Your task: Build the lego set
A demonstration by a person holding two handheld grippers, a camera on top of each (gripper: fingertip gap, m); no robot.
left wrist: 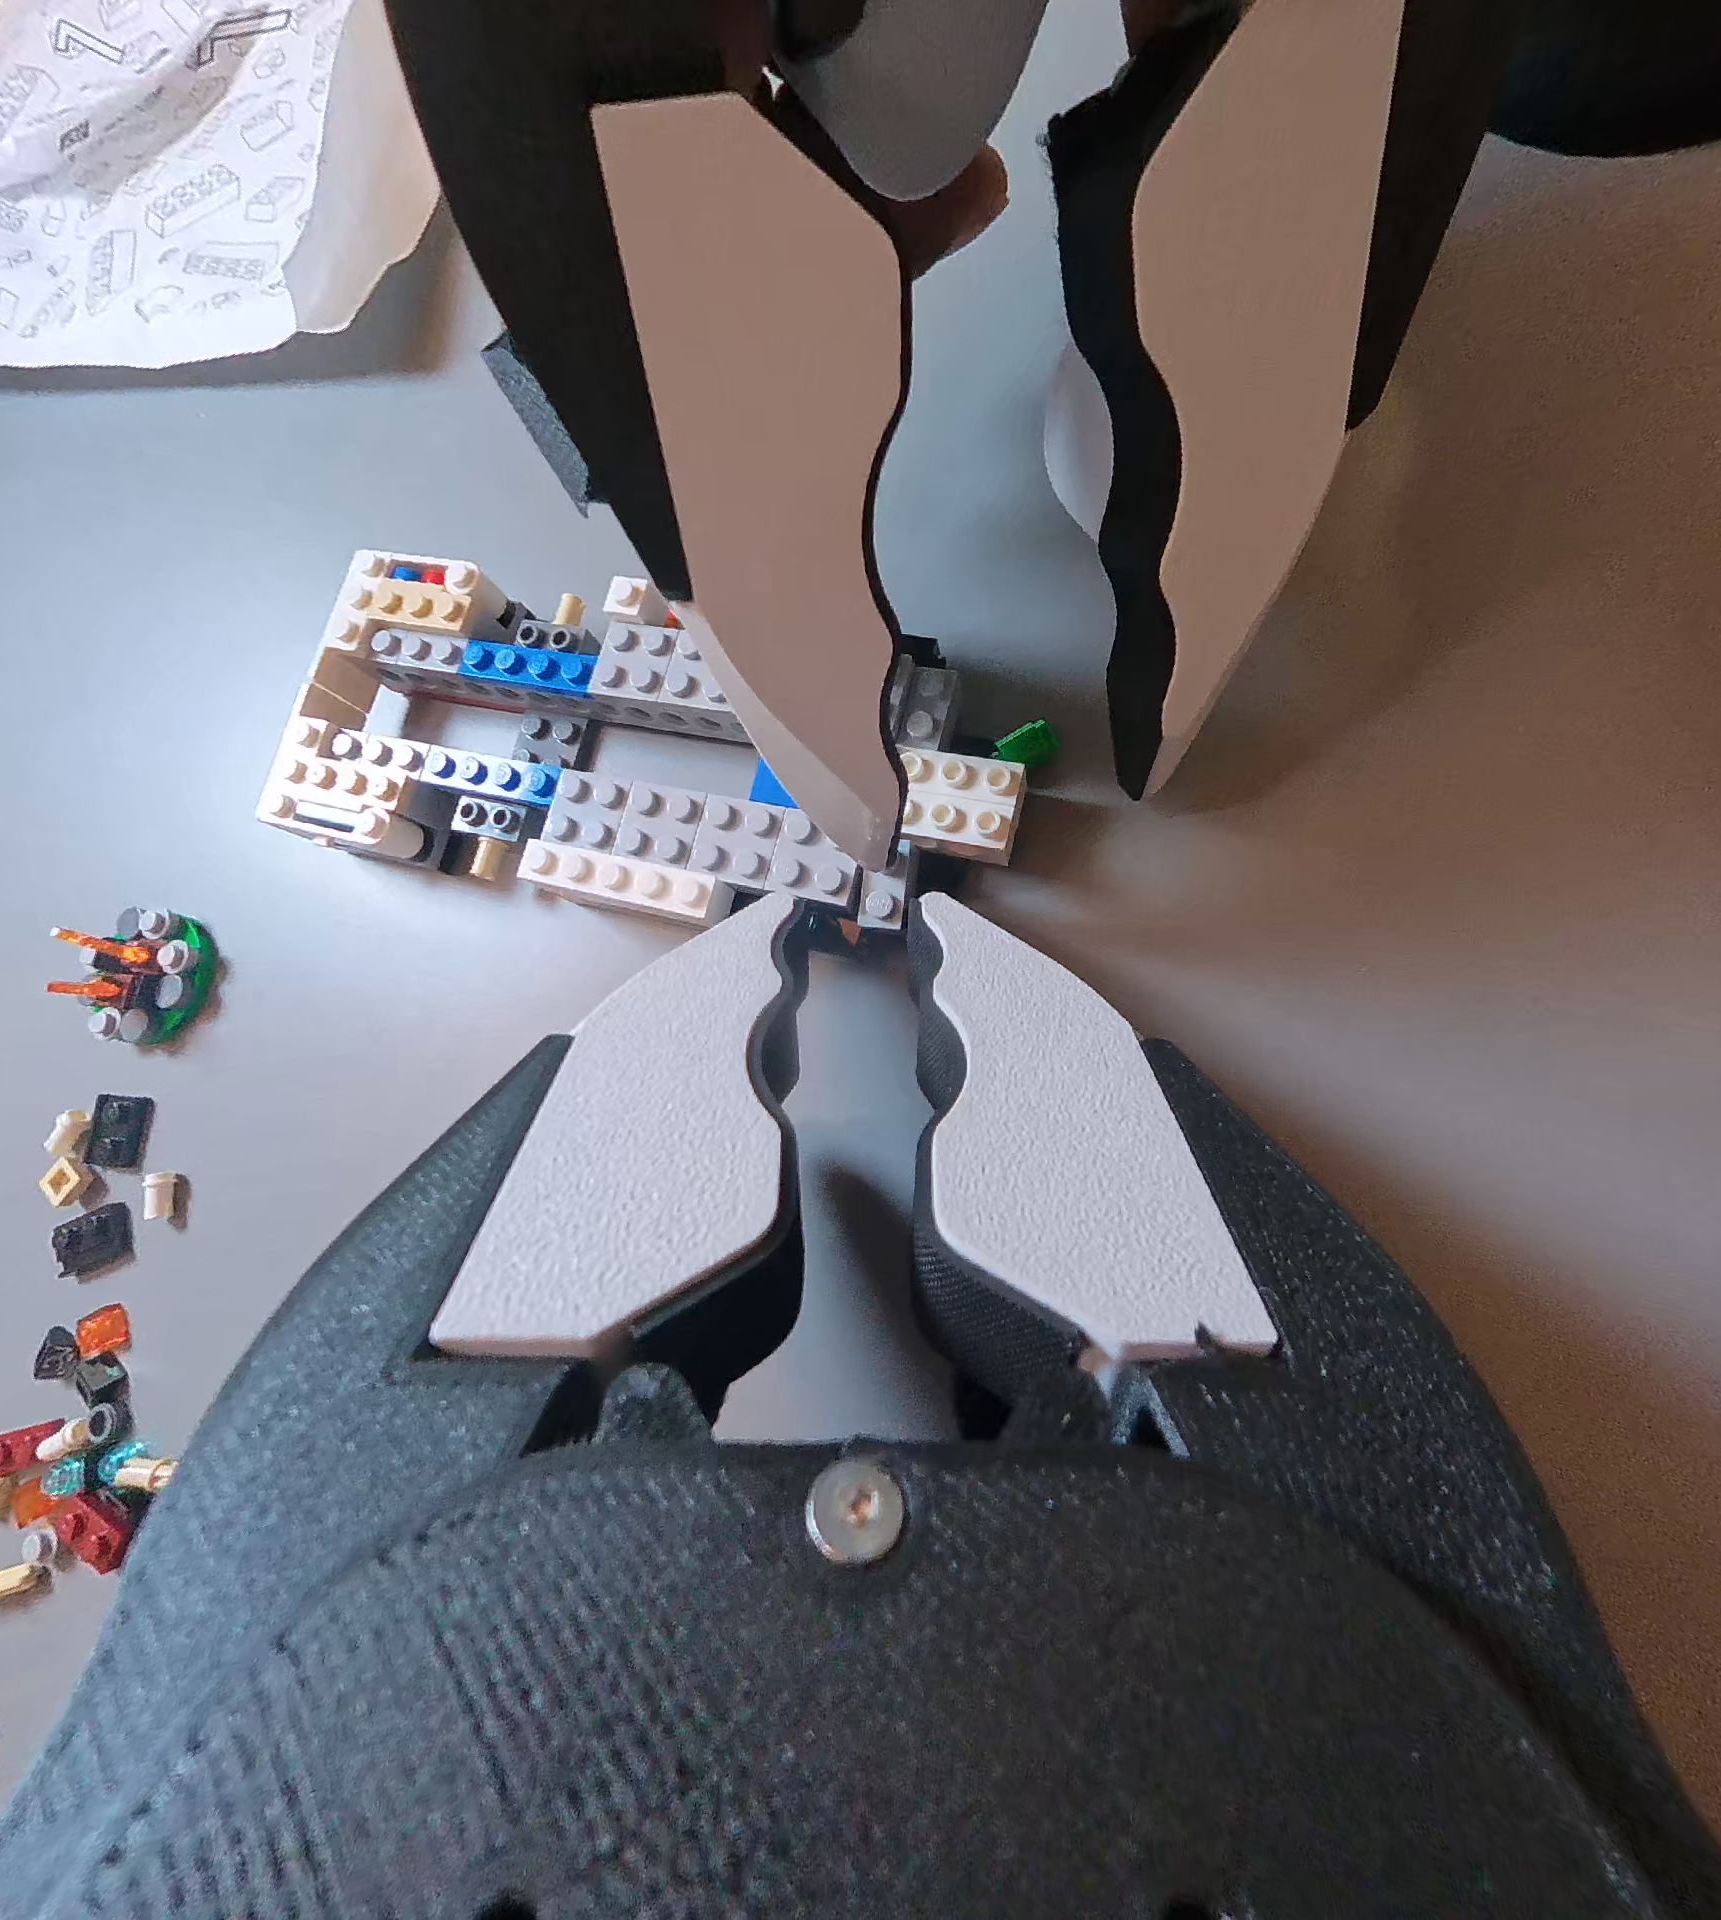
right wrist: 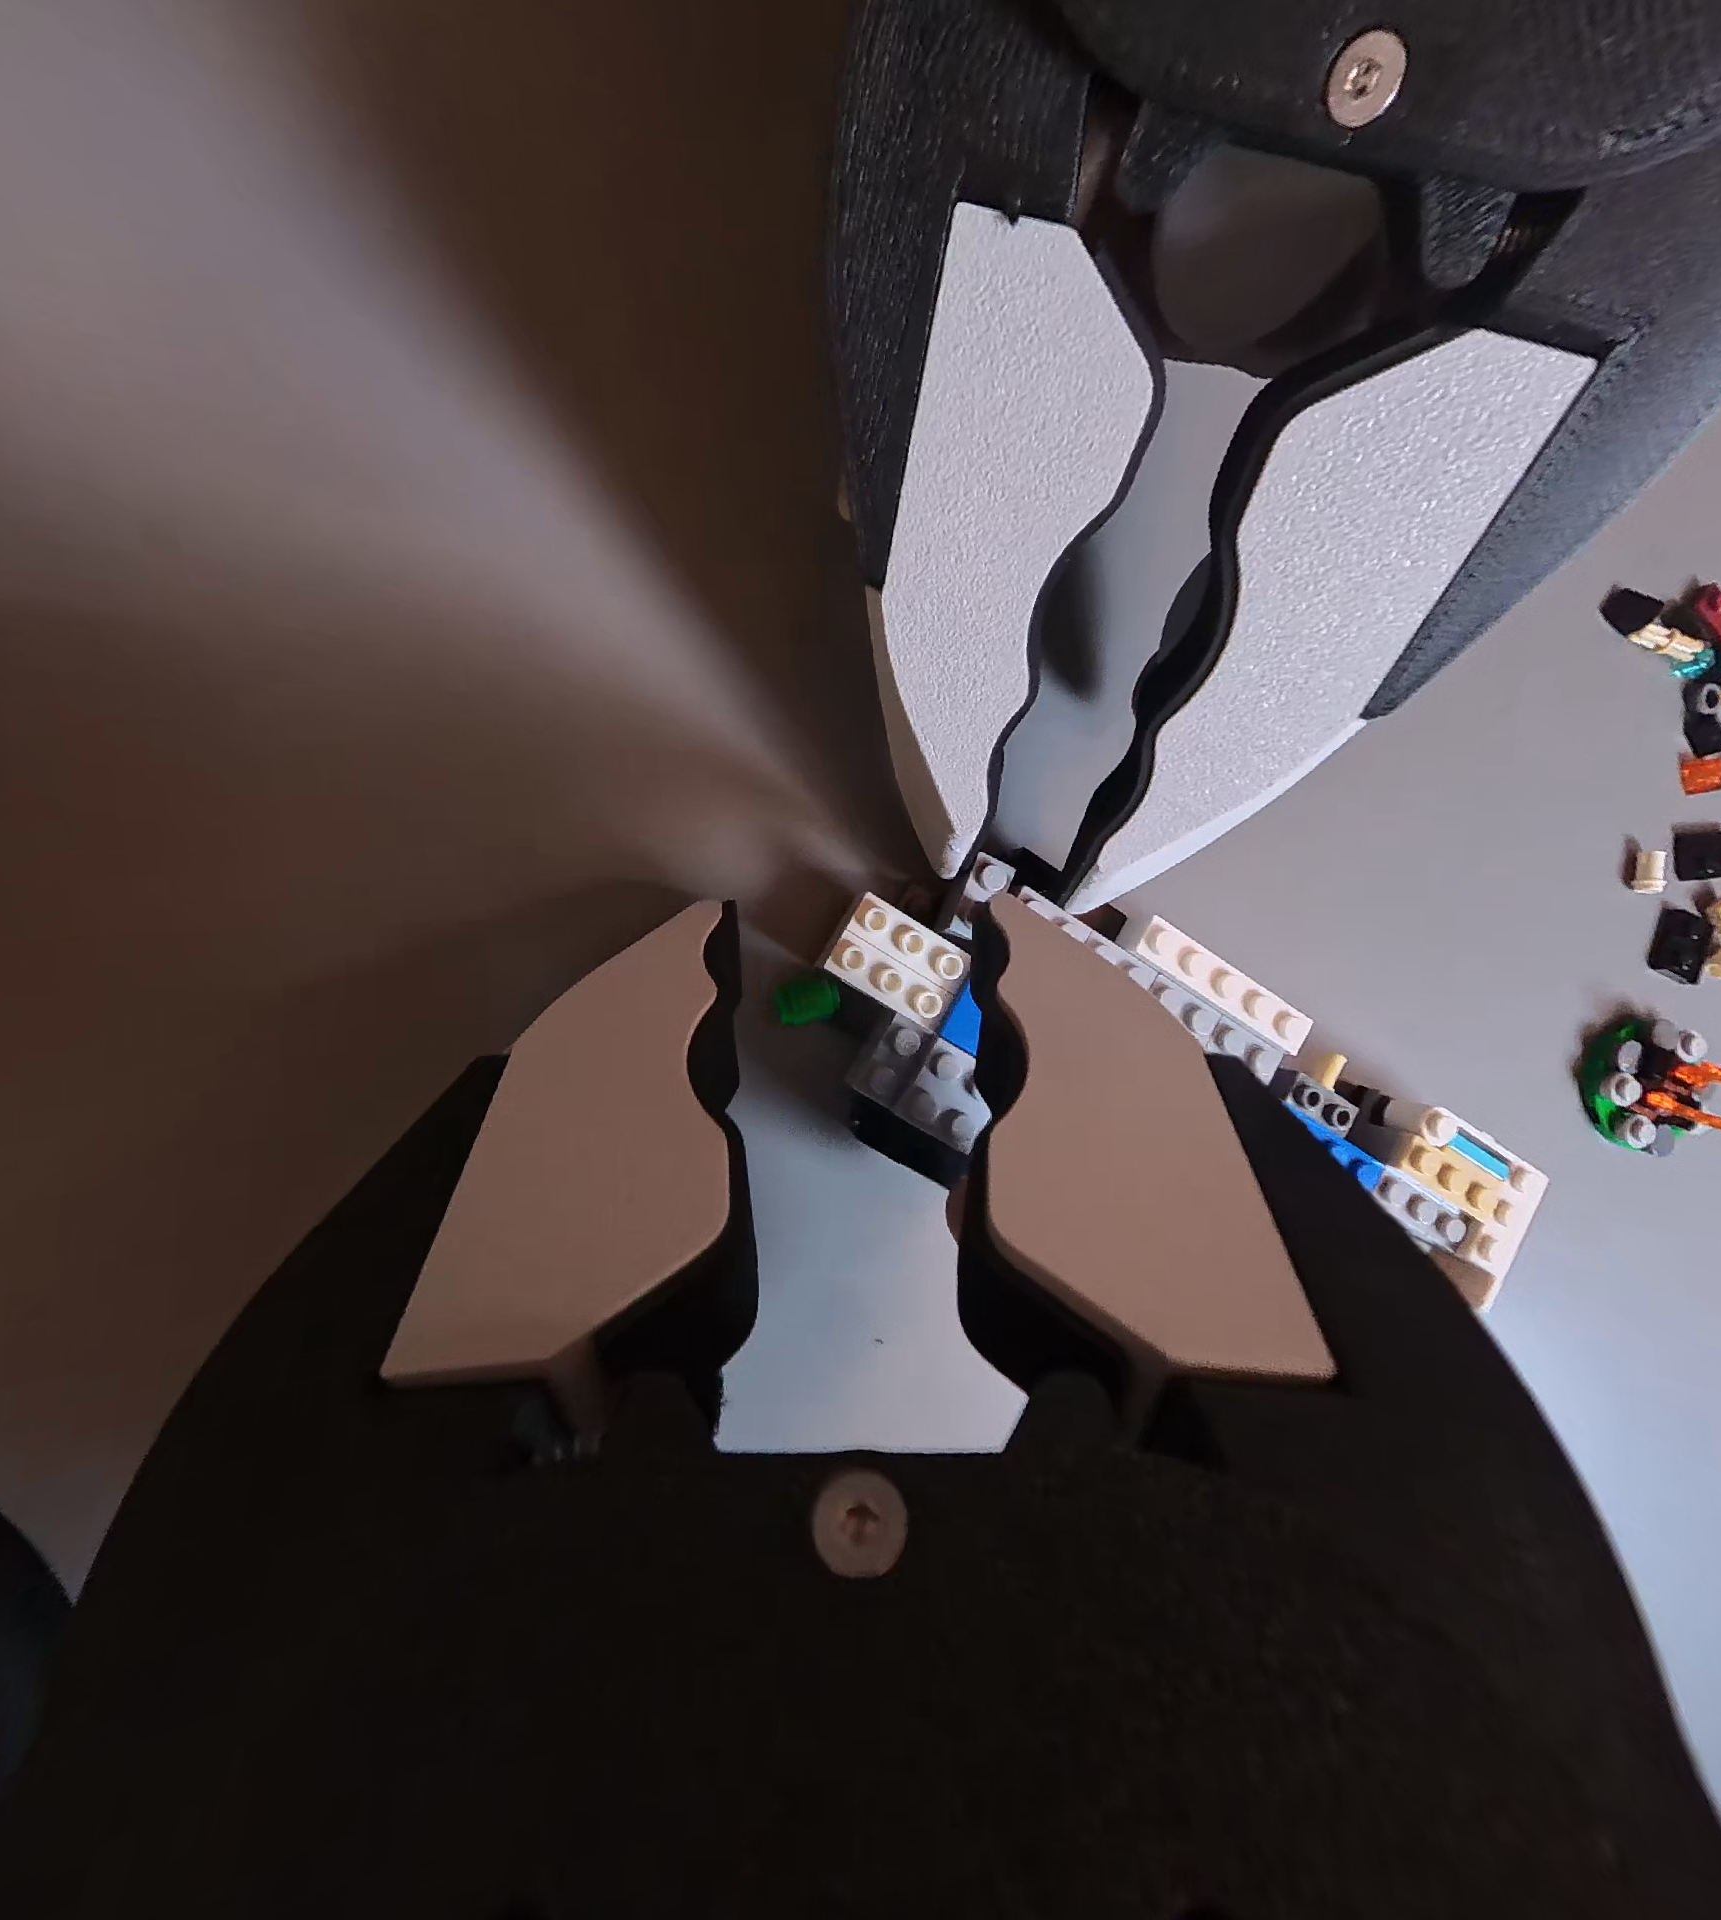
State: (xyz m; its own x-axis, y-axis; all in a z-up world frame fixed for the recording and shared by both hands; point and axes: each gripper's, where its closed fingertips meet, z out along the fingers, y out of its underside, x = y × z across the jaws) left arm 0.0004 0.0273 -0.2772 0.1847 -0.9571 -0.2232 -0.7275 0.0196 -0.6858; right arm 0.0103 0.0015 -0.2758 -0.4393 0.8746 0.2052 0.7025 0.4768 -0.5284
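A flat brick model (left wrist: 627, 821) of grey, white, blue and tan bricks lies on the grey table (left wrist: 212, 623). My left gripper (left wrist: 856, 909) is shut on the model's near end, where a small grey brick (left wrist: 882, 906) sits on a black part. The right wrist view shows its tips (right wrist: 1022, 873) clamped on that same end. My right gripper (right wrist: 856, 920) is open and comes in from the opposite side. One of its fingers (left wrist: 804, 727) has its tip down on the model beside the small grey brick. The other finger (left wrist: 1209, 623) stands clear over the table. White bricks (right wrist: 903, 961) lie between its fingers, untouched.
A small green piece (left wrist: 1027, 743) lies beside the model's white end. A round green build with orange parts (left wrist: 139, 977) and several loose small pieces (left wrist: 97, 1174) lie at the left. A printed paper sheet (left wrist: 108, 177) is at the far left. A dark block (left wrist: 534, 405) is behind the model. My two grippers' fingertips are within a few centimetres of each other.
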